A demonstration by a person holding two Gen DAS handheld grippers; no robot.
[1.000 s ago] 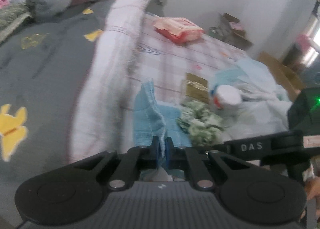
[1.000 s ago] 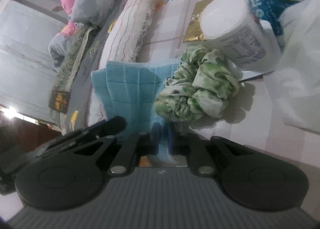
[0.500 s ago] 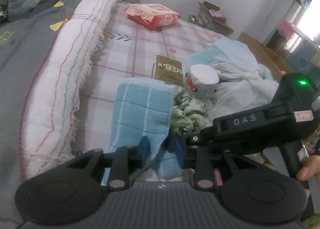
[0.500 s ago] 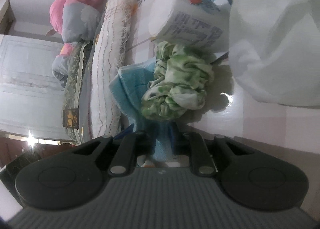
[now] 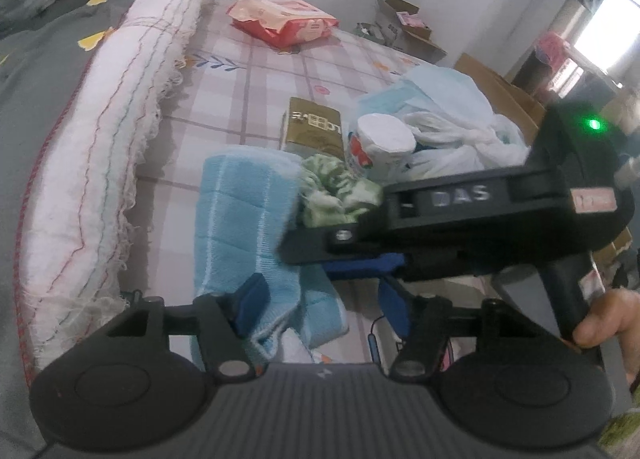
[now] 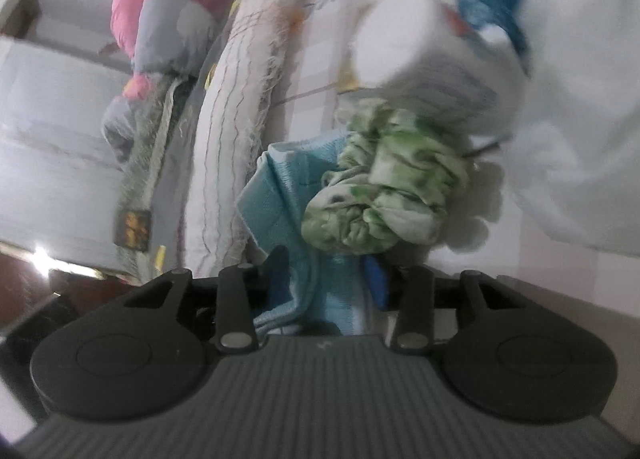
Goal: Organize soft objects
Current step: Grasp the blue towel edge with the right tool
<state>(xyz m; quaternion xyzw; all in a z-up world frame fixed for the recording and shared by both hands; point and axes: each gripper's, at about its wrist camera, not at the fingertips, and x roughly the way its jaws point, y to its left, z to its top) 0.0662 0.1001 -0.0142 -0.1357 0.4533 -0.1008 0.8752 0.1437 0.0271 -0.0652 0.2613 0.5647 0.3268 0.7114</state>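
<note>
A light blue checked towel (image 5: 240,227) lies folded on the plaid bed sheet (image 5: 256,71); it also shows in the right wrist view (image 6: 288,179). A green and white scrunchie (image 5: 336,191) rests at its right edge, also in the right wrist view (image 6: 384,195). My left gripper (image 5: 324,303) is open with the towel's near edge between its fingers. My right gripper (image 6: 326,277) is open too, with towel cloth between its fingers; its black body (image 5: 480,219) crosses the left wrist view.
A white jar (image 5: 380,143), a gold box (image 5: 314,131) and white plastic bags (image 5: 452,131) lie beyond the scrunchie. A red-pink packet (image 5: 284,19) lies farther back. A rolled white blanket (image 5: 120,139) and grey quilt (image 5: 40,71) run along the left. Cardboard boxes (image 5: 404,27) stand by the wall.
Both grippers were shut on the blue towel and have opened. The towel has been laid flat on the sheet, and the right gripper has moved closer across the left view.
</note>
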